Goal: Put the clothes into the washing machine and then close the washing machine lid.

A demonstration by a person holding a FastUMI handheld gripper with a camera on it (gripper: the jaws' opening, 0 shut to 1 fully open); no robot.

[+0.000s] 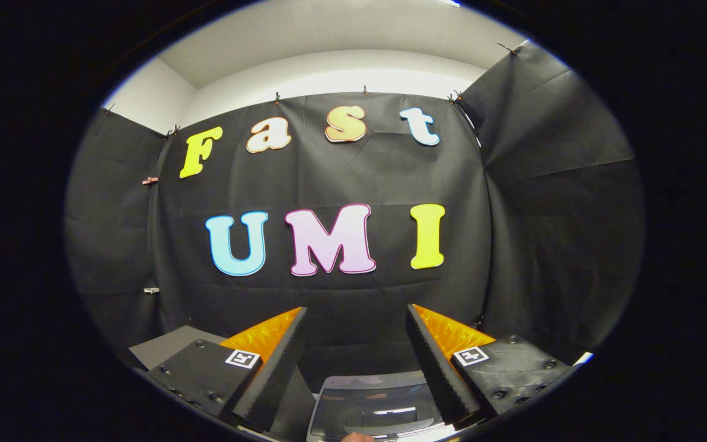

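My gripper [356, 313] is held high and level, facing the booth's black cloth wall. Its two fingers [286, 356] stand wide apart with nothing between them. Low down between the finger bases lies the washing machine [375, 408], seen from above as a grey top with a dark glossy lid that reflects a light. The lid looks down flat, though only part of it shows. A small sliver of something pale sits at the machine's near edge; I cannot tell what it is.
Black cloth walls [341, 178] close the booth ahead and on both sides, with a white wall and ceiling above them. A grey flat surface [163, 347] lies behind the left finger.
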